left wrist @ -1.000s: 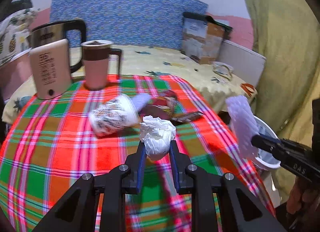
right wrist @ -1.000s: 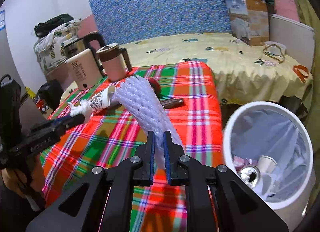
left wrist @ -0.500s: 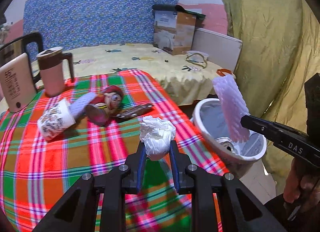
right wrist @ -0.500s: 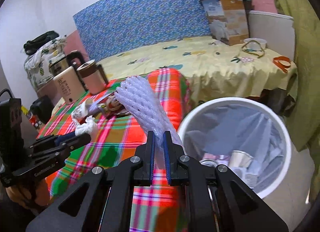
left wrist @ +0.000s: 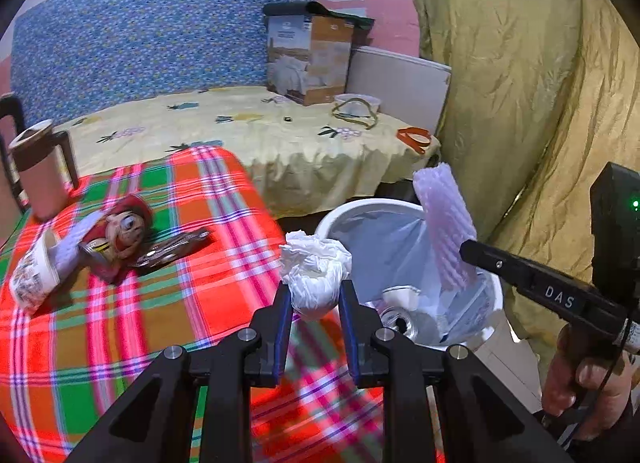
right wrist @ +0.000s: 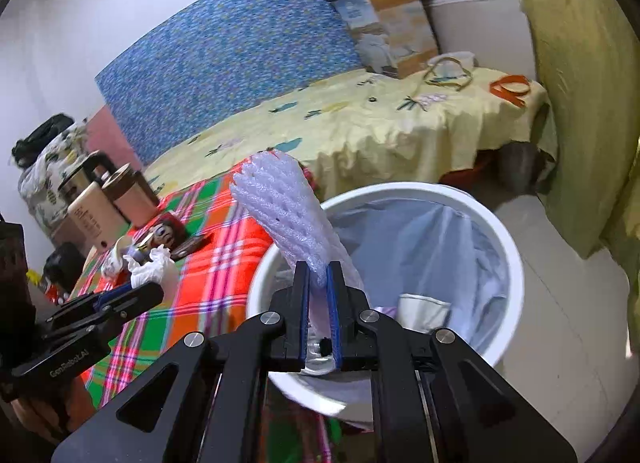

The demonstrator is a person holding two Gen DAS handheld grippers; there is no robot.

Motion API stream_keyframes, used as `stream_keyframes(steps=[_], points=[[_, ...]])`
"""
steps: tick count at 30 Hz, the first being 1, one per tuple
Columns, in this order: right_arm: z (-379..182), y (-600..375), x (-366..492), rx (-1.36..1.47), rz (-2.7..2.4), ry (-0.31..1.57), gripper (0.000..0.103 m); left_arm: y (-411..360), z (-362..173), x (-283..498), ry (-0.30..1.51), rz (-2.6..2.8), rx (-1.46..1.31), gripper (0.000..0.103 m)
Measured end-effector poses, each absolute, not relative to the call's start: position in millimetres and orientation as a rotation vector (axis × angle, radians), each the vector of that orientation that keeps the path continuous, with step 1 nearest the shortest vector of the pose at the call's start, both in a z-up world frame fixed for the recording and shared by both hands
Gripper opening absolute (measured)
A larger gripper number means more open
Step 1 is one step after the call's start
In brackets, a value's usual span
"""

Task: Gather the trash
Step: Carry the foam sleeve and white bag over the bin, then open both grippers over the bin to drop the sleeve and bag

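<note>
Both grippers have swung from over the worktop (left wrist: pixel 120 323) toward the bin (right wrist: pixel 508 263). Right gripper (right wrist: pixel 318 295), jaws pinching the foam net (right wrist: pixel 280 207), hangs over the bin; left gripper (left wrist: pixel 314 303) clamps the tissue wad (left wrist: pixel 316 271) just beside its rim (not yet over). Release only once centred over the bin.

The tablecloth (left wrist: pixel 120 323) on the left has red, green and orange checks. The bin (right wrist: pixel 508 263) on the right is white. The far bed sheet (left wrist: pixel 240 131) is yellow, and the board (left wrist: pixel 140 35) behind it is speckled blue.
</note>
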State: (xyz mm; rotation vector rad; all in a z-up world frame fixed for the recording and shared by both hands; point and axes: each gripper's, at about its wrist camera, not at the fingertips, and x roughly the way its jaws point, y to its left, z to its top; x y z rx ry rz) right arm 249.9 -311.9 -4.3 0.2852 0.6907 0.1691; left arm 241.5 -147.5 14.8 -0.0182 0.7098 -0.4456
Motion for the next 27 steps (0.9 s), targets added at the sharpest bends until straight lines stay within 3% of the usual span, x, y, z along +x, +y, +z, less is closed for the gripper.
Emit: stream_keyframes(steps=[17,19,21,24,27], points=[[-25,-336,250,0.323,0.173,0.799,0.015,-213,-12,253,0.804,-0.575,0.018,0.027],[-25,-336,251,0.322,0.181,0.801,0.018,-216,-15,254,0.814,-0.582,0.018,0.035],[-24,-336,250,0.326,0.188,0.796,0.029,-217,-16,253,0.817,-0.594,0.011,0.046],[-23,-338,249,0.339,0.195,0.783,0.039,-218,-15,252,0.806,-0.598,0.013,0.049],[-22,-340,249,0.346,0.197,0.774,0.039,-216,-13,252,0.801,-0.591,0.012,0.049]])
